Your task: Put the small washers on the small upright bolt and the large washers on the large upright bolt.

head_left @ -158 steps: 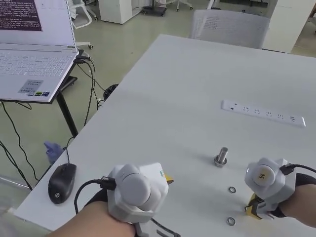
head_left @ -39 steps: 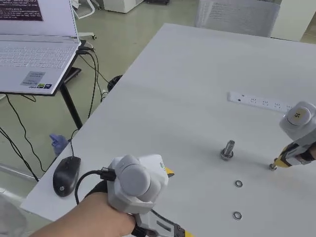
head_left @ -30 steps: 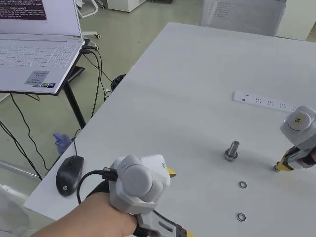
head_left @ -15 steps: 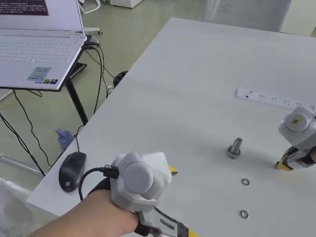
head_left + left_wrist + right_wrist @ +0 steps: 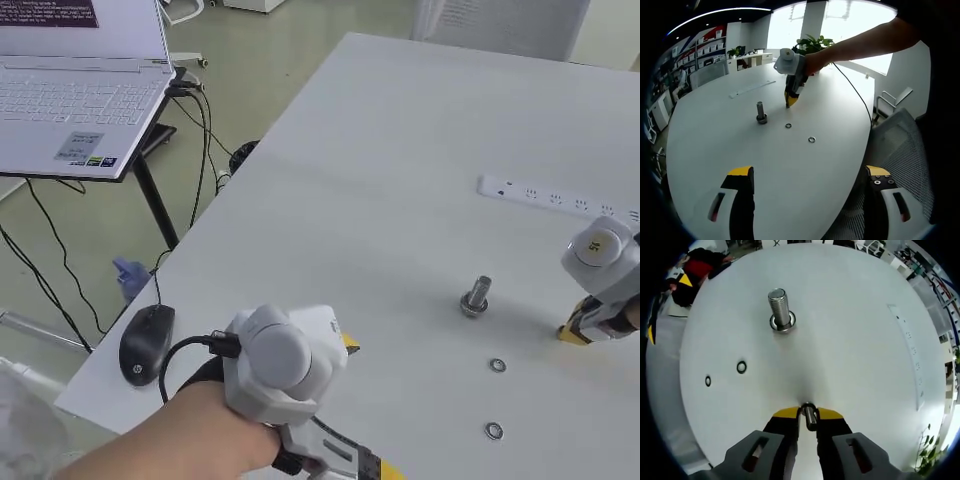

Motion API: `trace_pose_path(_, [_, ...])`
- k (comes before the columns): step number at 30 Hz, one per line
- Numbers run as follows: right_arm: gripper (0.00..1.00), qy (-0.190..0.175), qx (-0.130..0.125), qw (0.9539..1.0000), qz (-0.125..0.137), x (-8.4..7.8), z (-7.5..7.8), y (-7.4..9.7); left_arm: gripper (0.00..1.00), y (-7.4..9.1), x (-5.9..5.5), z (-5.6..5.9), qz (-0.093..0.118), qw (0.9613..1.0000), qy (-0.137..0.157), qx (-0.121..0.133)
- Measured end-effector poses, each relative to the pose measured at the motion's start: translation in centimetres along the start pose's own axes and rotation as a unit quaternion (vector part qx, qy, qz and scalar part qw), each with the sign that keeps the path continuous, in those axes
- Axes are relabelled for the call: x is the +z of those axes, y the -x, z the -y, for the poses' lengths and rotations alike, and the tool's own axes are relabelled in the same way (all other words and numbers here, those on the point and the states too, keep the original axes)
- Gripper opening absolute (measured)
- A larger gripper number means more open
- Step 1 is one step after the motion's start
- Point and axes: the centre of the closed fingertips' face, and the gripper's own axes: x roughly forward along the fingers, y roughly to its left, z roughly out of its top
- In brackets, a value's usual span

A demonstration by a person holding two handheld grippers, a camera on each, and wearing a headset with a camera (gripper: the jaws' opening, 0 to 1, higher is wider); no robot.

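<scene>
The large upright bolt [image 5: 477, 297] stands on the white table [image 5: 380, 180], with a ring at its base in the right gripper view [image 5: 780, 307]. Two loose washers [image 5: 497, 365] [image 5: 493, 431] lie in front of it, also in the left gripper view [image 5: 788, 125] [image 5: 811, 139]. My right gripper [image 5: 809, 416] is tip-down on the table to the bolt's right, shut around the small upright bolt [image 5: 810, 415]. In the head view its yellow tips [image 5: 572, 335] hide that bolt. My left gripper [image 5: 810, 172] hovers open near the table's front edge [image 5: 330, 450], holding nothing.
A white power strip [image 5: 555, 198] lies at the back right. A black mouse [image 5: 146, 343] sits at the table's left front corner, and a laptop [image 5: 70, 95] stands on a side stand beyond the left edge. A mesh chair [image 5: 900, 135] is near the left gripper.
Since the oldest frame the right gripper has moved from beside the front washers to the small bolt at the right. Over the last second it barely moves; the head camera drifts.
</scene>
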Motion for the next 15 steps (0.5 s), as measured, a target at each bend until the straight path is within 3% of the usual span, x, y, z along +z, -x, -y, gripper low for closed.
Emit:
trace_pose_path(9, [0.14,-0.003,-0.001,1.0,0.001,-0.08,0.03,0.04,0.91,0.06,0.07,-0.01,0.001,1.0,0.0,0.001])
trace_pose_path(15, [0.21,-0.016,0.003,0.9998,0.01,0.08,0.12,0.24,0.9,0.02,0.06,0.02,0.001,1.0,0.0,0.001])
